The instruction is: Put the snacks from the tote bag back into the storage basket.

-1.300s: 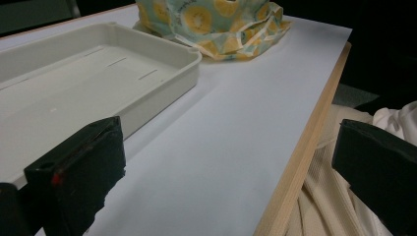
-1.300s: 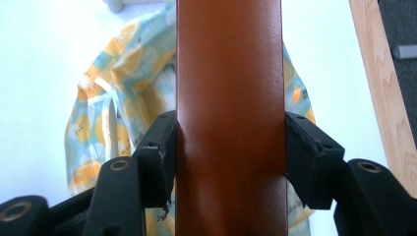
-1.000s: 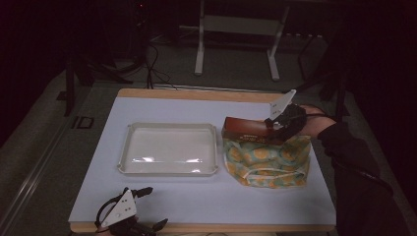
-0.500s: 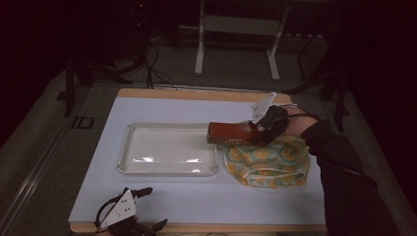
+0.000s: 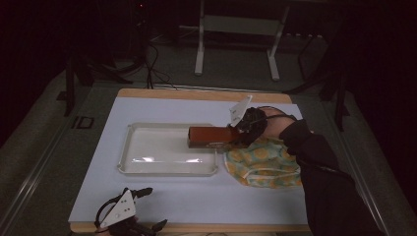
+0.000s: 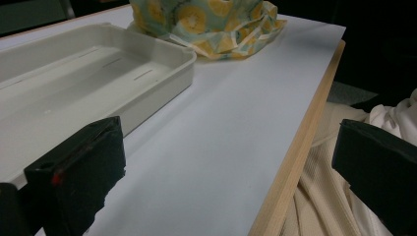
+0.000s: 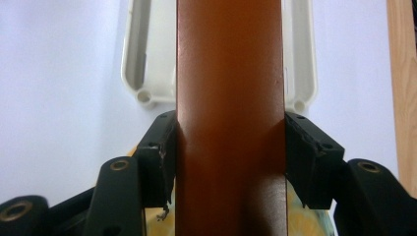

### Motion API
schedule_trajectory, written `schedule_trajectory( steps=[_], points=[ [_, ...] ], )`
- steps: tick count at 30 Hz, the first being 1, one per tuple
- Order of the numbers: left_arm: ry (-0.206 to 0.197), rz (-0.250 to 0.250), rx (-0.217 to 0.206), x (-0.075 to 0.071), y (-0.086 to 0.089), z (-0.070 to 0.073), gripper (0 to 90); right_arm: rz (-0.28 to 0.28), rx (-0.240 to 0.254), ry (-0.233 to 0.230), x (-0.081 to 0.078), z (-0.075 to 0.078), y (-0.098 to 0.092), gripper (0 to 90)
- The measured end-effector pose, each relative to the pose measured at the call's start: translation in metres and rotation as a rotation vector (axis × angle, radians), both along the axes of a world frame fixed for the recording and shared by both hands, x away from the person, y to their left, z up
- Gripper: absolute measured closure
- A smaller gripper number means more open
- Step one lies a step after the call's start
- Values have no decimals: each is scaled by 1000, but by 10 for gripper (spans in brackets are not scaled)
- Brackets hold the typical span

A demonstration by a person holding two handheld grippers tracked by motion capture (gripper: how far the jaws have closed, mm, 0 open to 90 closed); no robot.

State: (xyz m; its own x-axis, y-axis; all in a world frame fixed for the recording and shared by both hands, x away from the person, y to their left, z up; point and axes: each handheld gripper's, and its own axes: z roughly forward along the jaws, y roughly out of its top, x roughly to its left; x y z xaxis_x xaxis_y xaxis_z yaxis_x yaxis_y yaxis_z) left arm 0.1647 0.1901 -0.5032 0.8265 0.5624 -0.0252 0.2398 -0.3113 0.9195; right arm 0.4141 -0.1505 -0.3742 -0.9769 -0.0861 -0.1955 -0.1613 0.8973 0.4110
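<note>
Biggest risk first: your right gripper [image 5: 235, 133] is clamped on the brown box [image 5: 211, 137] at one end only. In the right gripper view both jaws press flat on its sides [image 7: 230, 98], but most of the box's length sticks out ahead of them. It's cantilevered, so a jerk or a loose squeeze would likely let the far end droop or swing and the box twist out of the pads.

Right now the box hangs level over the right end of the white tray [image 5: 129, 157], still above it and not resting in it. If you lower with the nose tilted, I'd expect it to catch the tray's right rim and either tip the tray or lever the box out of the grip. Clear the rim before you go down.

Next: the yellow-patterned cloth bag [image 5: 265, 162] lies just beside the tray, under your forearm. A dragged sleeve or cable could snag it and pull it against the tray.

Smallest: your left gripper [image 5: 129, 216] sits at the near table edge, jaws apart, holding nothing. The table edge [image 6: 295, 162] is right there; keep it parked so it doesn't slide off.
</note>
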Motion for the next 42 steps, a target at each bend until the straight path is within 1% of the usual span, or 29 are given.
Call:
schedule_trajectory(
  steps=[10, 11, 15, 20, 21, 22, 25, 29, 34, 37, 42],
  points=[
    [-2, -4, 2, 0, 0, 0, 0, 29, 14, 15, 1, -12, 30, 432],
    [-1, -4, 1, 0, 0, 0, 0, 30, 15, 22, 1, -13, 33, 432],
    [-2, -7, 3, 0, 0, 0, 0, 54, 17, 30, -2, -18, 47, 432],
    [-2, -9, 2, -1, 0, 0, 0, 61, 19, 30, -3, -26, 61, 432],
    [-2, -8, 1, -1, 0, 0, 0, 63, 21, 37, -4, -28, 65, 432],
    [-2, -8, 1, -1, 0, 0, 0, 63, 21, 37, -4, -28, 65, 432],
    [-3, -11, 1, -1, 0, 0, 0, 69, 28, 37, -4, -35, 76, 433],
    [-5, -13, 1, -1, 0, 0, 0, 64, 24, 43, -3, -43, 83, 432],
    [-4, -15, 0, -1, 0, 0, 0, 51, 39, 45, 0, -53, 89, 432],
    [-3, -16, 1, -1, 0, 0, 0, 50, 32, 38, 2, -60, 92, 432],
    [-3, -18, 0, -1, 0, 0, 0, 35, 21, 43, 5, -69, 93, 432]
  ],
)
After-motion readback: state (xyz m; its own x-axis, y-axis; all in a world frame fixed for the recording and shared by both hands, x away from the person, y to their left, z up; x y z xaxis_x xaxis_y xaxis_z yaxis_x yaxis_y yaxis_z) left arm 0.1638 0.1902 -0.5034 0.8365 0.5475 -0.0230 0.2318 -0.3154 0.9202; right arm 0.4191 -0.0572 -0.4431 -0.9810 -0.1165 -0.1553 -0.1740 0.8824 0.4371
